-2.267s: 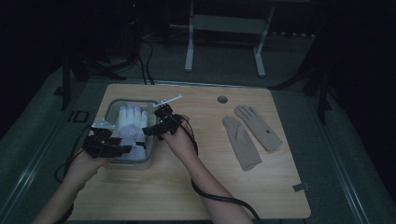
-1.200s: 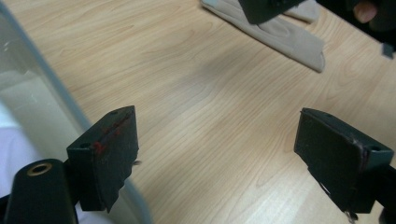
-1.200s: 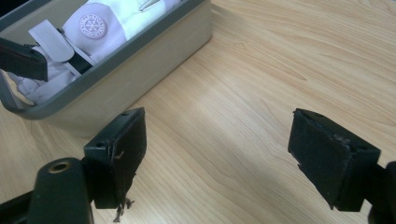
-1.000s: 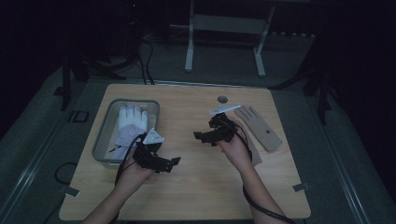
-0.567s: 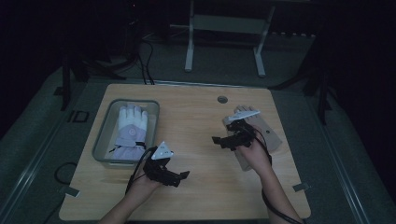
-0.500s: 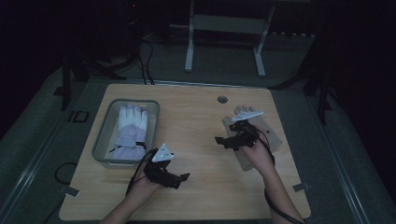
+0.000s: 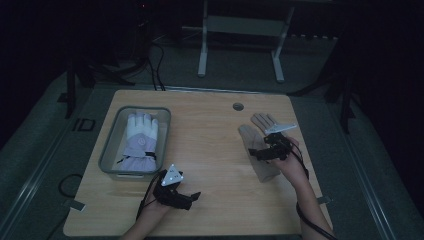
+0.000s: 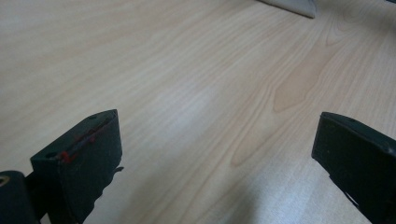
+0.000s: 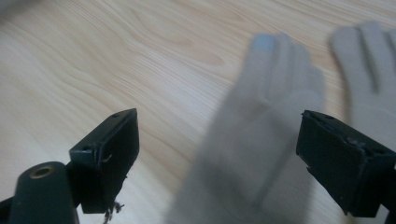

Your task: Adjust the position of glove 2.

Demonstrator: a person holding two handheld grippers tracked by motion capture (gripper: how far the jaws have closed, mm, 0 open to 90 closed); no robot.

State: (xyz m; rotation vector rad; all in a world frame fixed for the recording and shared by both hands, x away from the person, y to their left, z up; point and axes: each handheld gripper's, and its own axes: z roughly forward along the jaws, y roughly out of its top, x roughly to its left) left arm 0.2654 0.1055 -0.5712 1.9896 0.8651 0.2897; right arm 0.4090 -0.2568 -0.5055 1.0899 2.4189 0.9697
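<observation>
I see the pale wood table (image 7: 210,150) in a dark room. A beige glove (image 9: 261,140), flat and blurred, lies at its right beside its twin (image 9: 369,79). My right hand-held gripper (image 9: 217,154) hangs over it, jaws wide; my left hand-held gripper (image 8: 212,163) gapes over bare wood.

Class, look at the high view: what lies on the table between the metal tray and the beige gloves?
Nothing: between the tray and the beige gloves the high view shows bare wood.
</observation>
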